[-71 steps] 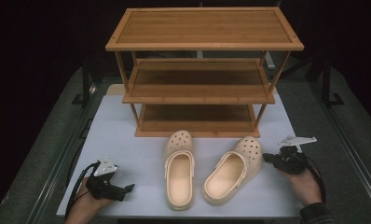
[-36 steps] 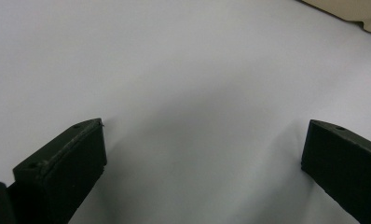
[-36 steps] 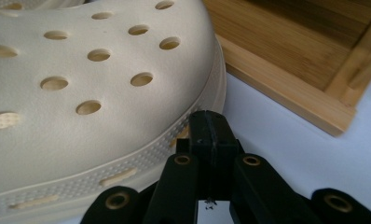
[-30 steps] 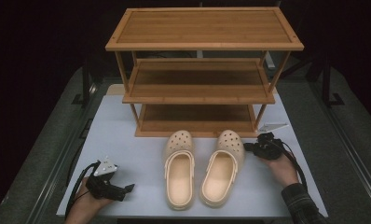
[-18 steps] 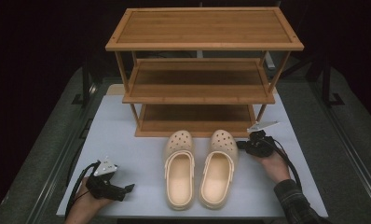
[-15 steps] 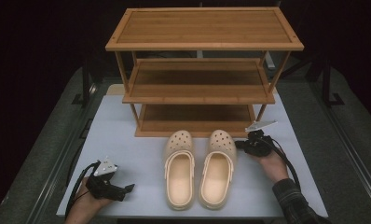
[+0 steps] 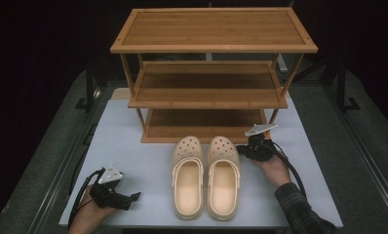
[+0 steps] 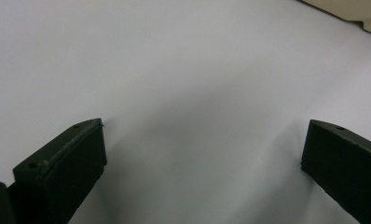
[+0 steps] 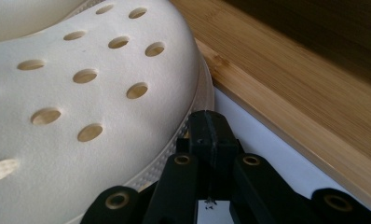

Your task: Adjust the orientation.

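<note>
Up close, the right gripper (image 9: 207, 123) has its black jaws pressed together with nothing between them, the tip against the ribbed sole edge of the right clog (image 9: 81, 93), a cream foam shoe with a rounded, perforated toe. Its mate, the left clog (image 7: 187, 175), lies just beside it on the white bench (image 7: 133, 146), toes toward the bamboo shoe rack (image 7: 212, 73). Near the front corner, the left gripper (image 7: 133, 196) lies low, jaws wide and empty.

Right claw (image 7: 242, 150) tips touch the right clog's (image 7: 223, 175) toe; left clog (image 7: 187, 178) beyond it; rack (image 7: 209, 73) just behind, on the worktop (image 7: 133, 151).
</note>
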The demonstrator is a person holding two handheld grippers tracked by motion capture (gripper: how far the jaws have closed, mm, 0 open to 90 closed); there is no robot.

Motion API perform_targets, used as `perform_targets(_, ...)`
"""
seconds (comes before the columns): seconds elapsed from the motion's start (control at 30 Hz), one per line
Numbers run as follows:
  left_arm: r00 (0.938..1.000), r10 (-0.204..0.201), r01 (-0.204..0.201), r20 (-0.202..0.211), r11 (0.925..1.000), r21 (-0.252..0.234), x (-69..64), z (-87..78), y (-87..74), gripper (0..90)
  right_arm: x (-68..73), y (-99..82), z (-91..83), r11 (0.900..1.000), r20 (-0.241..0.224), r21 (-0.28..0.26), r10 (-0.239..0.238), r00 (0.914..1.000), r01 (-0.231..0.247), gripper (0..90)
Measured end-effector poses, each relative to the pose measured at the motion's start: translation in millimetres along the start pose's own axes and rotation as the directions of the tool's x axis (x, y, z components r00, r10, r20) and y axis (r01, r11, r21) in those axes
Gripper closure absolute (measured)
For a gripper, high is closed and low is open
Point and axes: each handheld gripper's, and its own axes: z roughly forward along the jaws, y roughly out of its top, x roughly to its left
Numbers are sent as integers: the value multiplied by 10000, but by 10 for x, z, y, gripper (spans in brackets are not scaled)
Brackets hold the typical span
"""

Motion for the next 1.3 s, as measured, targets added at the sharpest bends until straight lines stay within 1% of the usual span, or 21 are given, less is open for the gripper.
perform_targets(0.2, 10000, 1, -1, 3, 10000, 3, 0, 0, 0, 0, 51, 60, 65, 10000, -100, -11, -74, 9999, 74, 899)
perform_targets(0.23, 10000, 5, -5, 3, 10000, 1, 1, 0, 0, 0, 73, 84, 87, 9998, -29, 5, -179, 9998, 179, 899)
perform_targets(0.3, 10000, 6, -6, 6, 10000, 3, 1, 0, 0, 0, 79, 91, 90, 9998, 45, 38, -182, 9998, 182, 899)
perform_targets(0.33, 10000, 4, -4, 7, 10000, 2, 1, 0, 0, 0, 80, 96, 93, 9999, 35, 21, -105, 9999, 105, 899)
perform_targets(0.47, 10000, 11, -11, 8, 10000, 1, 1, 0, 0, 0, 61, 86, 87, 9999, -38, -10, -129, 9999, 129, 898)
perform_targets(0.5, 10000, 9, -9, 7, 10000, -4, 1, 0, 0, 0, 56, 75, 54, 10000, -151, -78, -39, 9999, 37, 897)
perform_targets(0.6, 10000, 9, -9, 6, 10000, -10, 0, 0, -1, 0, 33, 52, 6, 9998, -221, -208, 28, 9998, -33, 897)
perform_targets(0.7, 10000, 10, -10, 4, 10000, -14, 0, 0, -2, 0, 5, -4, -73, 9992, -266, -322, 237, 9994, -246, 896)
perform_targets(0.8, 10000, 16, -16, 0, 10000, -13, -1, -1, -2, 0, -15, -64, -156, 9990, -264, -310, 328, 9991, -336, 876)
perform_targets(0.83, 10000, 16, -16, 0, 10000, -12, -1, -1, -2, 0, -32, -125, -243, 9982, -199, -439, 412, 9990, -420, 860)
perform_targets(0.87, 10000, 15, -15, 0, 10000, -9, -1, -1, -1, 0, -32, -125, -243, 9982, -199, -439, 412, 9990, -420, 860)
perform_targets(0.93, 10000, 12, -12, 1, 10000, -5, 0, -1, -1, 0, -56, -179, -310, 9975, -186, -519, 469, 9987, -478, 832)
perform_targets(1.03, 10000, 12, -12, 0, 10000, -10, -1, -1, -1, 0, -74, -268, -406, 9965, -136, -533, 639, 9979, -645, 778)
perform_targets(1.13, 10000, 12, -12, -6, 10000, -38, -1, 1, -2, 0, -95, -368, -493, 9962, -80, -508, 708, 9975, -711, 716)
perform_targets(1.17, 10000, 10, -10, -6, 10000, -38, -1, 1, -2, 0, -101, -394, -512, 9962, -104, -516, 700, 9975, -704, 691)
perform_targets(1.2, 10000, 12, -12, -7, 10000, -38, -1, 1, -2, 0, -102, -425, -536, 9959, -108, -507, 743, 9972, -748, 647)
perform_targets(1.23, 10000, 12, -12, -9, 10000, -39, -1, 1, -2, 0, -96, -498, -593, 9950, -63, -539, 844, 9964, -846, 585)
perform_targets(1.27, 10000, 13, -13, -9, 10000, -39, -1, 1, -2, 0, -96, -498, -593, 9950, -63, -539, 844, 9964, -846, 585)
perform_targets(1.3, 10000, 14, -14, -7, 10000, -40, -1, 1, -2, 0, -93, -522, -610, 9948, -73, -540, 866, 9962, -869, 550)
